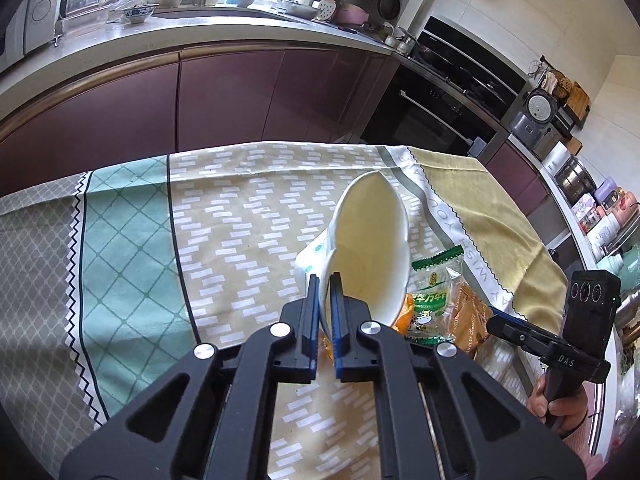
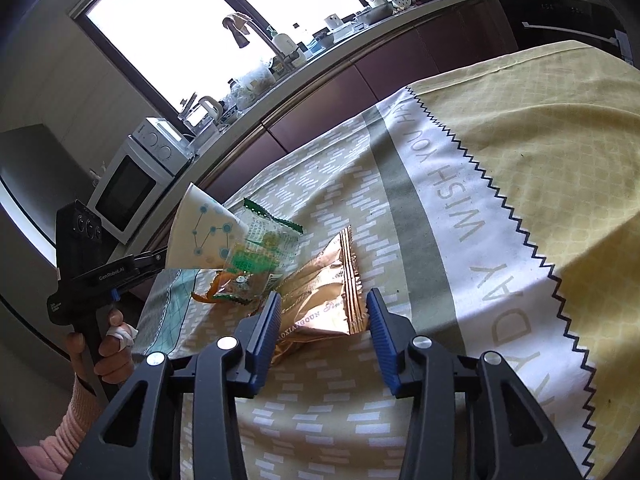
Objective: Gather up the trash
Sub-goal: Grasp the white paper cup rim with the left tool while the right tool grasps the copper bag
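The left hand-held gripper (image 1: 325,280) is clamped on the rim of a squashed white paper cup (image 1: 370,240), one blue pad outside the wall and the other inside the mouth, so the cup is pinched flat between them. The cup tilts with its open mouth turned toward the left wrist camera; its outer wall carries teal dots joined by thin lines (clearest from the right wrist view).

Just beside the cup on the tabletop (image 1: 240,216), which is covered by a patterned cloth, lie three wrappers bunched together: a clear green-printed wrapper (image 2: 260,256), a crumpled orange wrapper (image 2: 216,288) partly under it, and a copper foil packet (image 2: 328,292) overlapping their edge.

The right hand-held gripper (image 2: 324,340) stands with its jaws apart on either side of the near end of the copper foil packet. Whether the blue pads touch the foil cannot be told, though a gap shows on the right-hand side.

A person's hand (image 2: 112,344) in a pink sleeve grips the handle of the left tool.
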`<state>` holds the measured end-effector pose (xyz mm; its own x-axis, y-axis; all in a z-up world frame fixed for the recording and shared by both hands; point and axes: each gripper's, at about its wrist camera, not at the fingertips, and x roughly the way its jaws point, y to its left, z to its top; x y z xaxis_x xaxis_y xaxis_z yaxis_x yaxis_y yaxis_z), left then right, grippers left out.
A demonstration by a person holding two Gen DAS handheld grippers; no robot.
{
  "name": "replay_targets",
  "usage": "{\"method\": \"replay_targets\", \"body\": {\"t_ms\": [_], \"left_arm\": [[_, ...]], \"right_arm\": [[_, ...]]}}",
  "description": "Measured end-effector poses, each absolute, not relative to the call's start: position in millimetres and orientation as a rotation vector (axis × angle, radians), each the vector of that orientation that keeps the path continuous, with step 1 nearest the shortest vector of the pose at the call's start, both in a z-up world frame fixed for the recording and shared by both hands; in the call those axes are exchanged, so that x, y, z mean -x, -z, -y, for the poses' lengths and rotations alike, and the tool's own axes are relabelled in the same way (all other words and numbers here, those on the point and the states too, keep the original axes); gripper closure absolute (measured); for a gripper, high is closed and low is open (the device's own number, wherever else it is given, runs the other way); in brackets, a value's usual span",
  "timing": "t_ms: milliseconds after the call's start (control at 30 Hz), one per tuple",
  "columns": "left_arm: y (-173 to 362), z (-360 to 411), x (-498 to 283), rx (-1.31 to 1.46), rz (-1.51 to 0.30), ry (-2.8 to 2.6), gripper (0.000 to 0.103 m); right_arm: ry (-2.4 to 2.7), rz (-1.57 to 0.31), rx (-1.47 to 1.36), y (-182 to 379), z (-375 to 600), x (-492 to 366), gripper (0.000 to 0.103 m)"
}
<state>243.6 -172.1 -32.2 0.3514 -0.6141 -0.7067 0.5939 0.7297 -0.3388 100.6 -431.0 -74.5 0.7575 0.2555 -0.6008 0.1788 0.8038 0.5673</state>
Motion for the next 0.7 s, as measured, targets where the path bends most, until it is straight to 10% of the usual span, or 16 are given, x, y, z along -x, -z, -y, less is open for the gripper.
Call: {"method": "replay_targets", "body": {"t_ms": [267,700], "left_arm": [[18.3,146.5,-228.5,0.053,-0.885,0.775,0.097],[6.2,83.5,-192.6,0.089,-0.829,0.763,0.097]], "right_arm": [[-0.101,-0.710,-0.683,74.0,424.5,-94.6,0.100],[-0.201,-0.732,-0.786,82.6,408.5,-96.4,0.085]]}}
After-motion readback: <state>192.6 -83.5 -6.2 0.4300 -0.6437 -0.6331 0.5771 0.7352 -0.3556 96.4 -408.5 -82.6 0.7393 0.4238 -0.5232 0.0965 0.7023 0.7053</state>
